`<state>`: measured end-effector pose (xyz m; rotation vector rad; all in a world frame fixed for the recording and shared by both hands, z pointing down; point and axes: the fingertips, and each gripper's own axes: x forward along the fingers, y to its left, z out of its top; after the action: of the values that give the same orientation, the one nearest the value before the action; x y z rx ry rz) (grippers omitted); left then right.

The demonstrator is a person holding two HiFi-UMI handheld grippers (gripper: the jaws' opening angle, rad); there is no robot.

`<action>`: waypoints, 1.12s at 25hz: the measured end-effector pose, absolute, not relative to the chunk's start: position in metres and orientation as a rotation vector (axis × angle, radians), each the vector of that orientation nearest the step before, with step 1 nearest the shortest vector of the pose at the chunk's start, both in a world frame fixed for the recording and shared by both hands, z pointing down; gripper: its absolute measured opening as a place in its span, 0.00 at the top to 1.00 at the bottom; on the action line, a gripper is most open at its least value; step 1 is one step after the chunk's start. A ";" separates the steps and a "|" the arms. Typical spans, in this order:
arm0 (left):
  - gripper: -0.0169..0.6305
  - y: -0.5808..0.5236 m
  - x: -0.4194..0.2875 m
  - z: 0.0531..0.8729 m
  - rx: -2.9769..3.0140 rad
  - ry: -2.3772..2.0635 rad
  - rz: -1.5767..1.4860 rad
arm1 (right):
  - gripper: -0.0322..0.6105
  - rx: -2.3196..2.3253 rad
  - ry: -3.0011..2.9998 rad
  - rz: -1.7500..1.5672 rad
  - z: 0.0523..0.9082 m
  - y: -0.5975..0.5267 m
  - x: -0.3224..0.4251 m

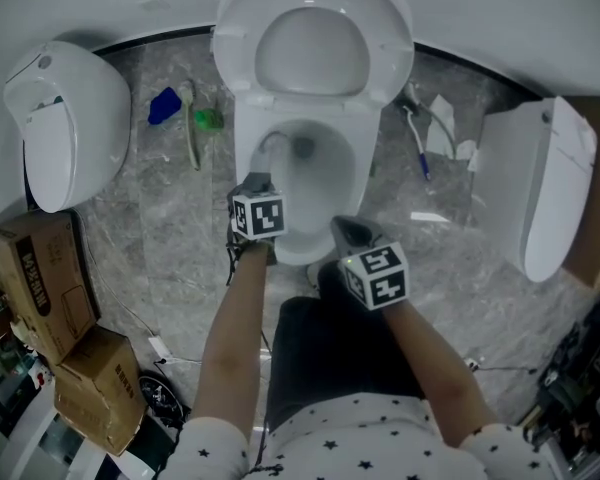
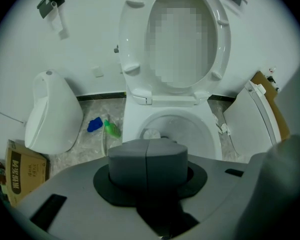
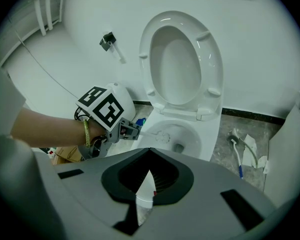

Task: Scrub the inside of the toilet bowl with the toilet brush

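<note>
The white toilet [image 1: 242,158] stands ahead with its seat and lid [image 1: 310,28] raised. My left gripper [image 1: 257,182] hangs over the bowl's near-left rim, shut on the white handle of the toilet brush. The brush head [image 1: 272,144] rests low inside the bowl on its left side, next to the drain. It also shows in the left gripper view, brush head [image 2: 151,133], and in the right gripper view, brush head [image 3: 162,135]. My right gripper [image 1: 350,230] hovers at the near-right rim. A white sliver shows in its dark jaw opening [image 3: 149,184].
A loose white toilet part [image 1: 65,123] lies on the left and a white tank [image 1: 550,183] on the right. Cardboard boxes [image 1: 40,278] sit near left. A blue item [image 1: 165,105], a green item [image 1: 208,119] and hoses [image 1: 420,153] lie on the marble floor.
</note>
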<state>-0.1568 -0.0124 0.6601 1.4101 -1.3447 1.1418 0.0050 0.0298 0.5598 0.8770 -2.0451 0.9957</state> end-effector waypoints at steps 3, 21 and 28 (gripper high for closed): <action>0.74 -0.002 -0.161 0.659 1.398 -1.346 1.148 | 0.94 0.880 -2.043 0.993 0.559 0.030 0.005; 0.74 0.066 -0.161 0.658 1.371 -1.290 1.198 | 0.94 0.863 -2.055 0.975 0.554 0.039 0.009; 0.74 0.083 -0.158 0.654 1.374 -1.280 1.211 | 0.94 0.861 -2.051 0.967 0.551 0.048 0.010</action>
<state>-0.1583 0.0828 0.6541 1.3745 -1.2797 1.2108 0.0099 0.0483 0.5507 0.8605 -2.0506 0.9668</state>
